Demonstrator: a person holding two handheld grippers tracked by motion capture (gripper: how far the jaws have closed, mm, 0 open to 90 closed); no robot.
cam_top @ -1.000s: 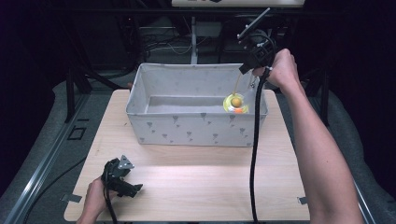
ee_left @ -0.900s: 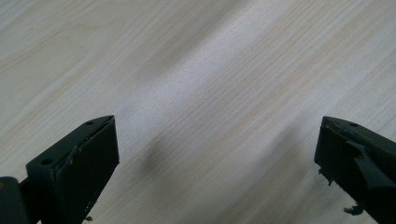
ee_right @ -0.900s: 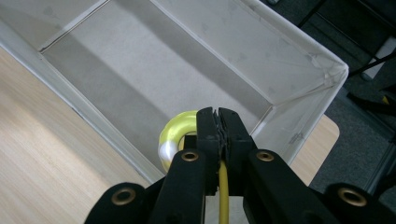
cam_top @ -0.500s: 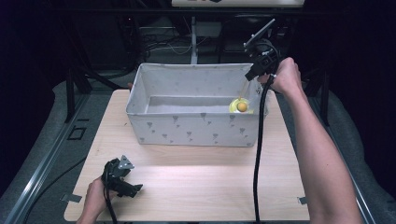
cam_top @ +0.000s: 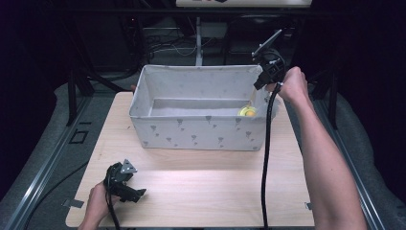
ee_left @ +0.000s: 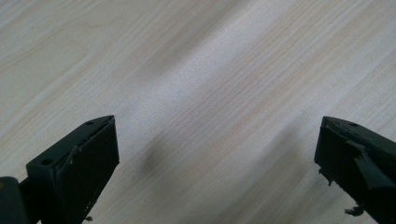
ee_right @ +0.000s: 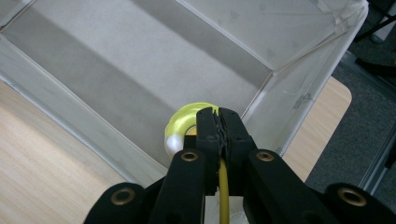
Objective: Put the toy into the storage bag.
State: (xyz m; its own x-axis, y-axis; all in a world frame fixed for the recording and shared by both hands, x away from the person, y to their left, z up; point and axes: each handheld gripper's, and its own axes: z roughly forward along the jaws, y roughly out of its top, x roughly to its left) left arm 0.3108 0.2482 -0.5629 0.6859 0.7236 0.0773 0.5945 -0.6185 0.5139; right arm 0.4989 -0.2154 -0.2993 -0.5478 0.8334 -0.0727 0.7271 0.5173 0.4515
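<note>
Resting on the near left part of the wooden table [cam_top: 201, 191], the left gripper [cam_top: 125, 184] lies in the person's left hand [cam_top: 95, 206], close to the front edge; in the left gripper view its two black jaws stand wide apart over bare wood grain, with nothing between them, so this tool is released. Farther back, at the middle of the table, stands a white fabric bin [cam_top: 201, 134] printed with small grey shapes, its long side facing the person and its grey floor mostly bare. Inside the bin, at its right end and near the front wall, sits a yellow ring-shaped object [cam_top: 247, 111] with an orange centre. At the right, the right hand [cam_top: 292, 86] holds the right gripper [cam_top: 265, 79] above the bin's right rim, pointing down into the bin, its black cable hanging toward the front of the table. In the right gripper view the right gripper [ee_right: 218, 122] has its jaws clenched together on a thin yellow edge of the yellow ring-shaped object [ee_right: 184, 122], which hangs just ahead of the jaw tips, over the bin floor beside the corner of the bin [ee_right: 299, 93].
</note>
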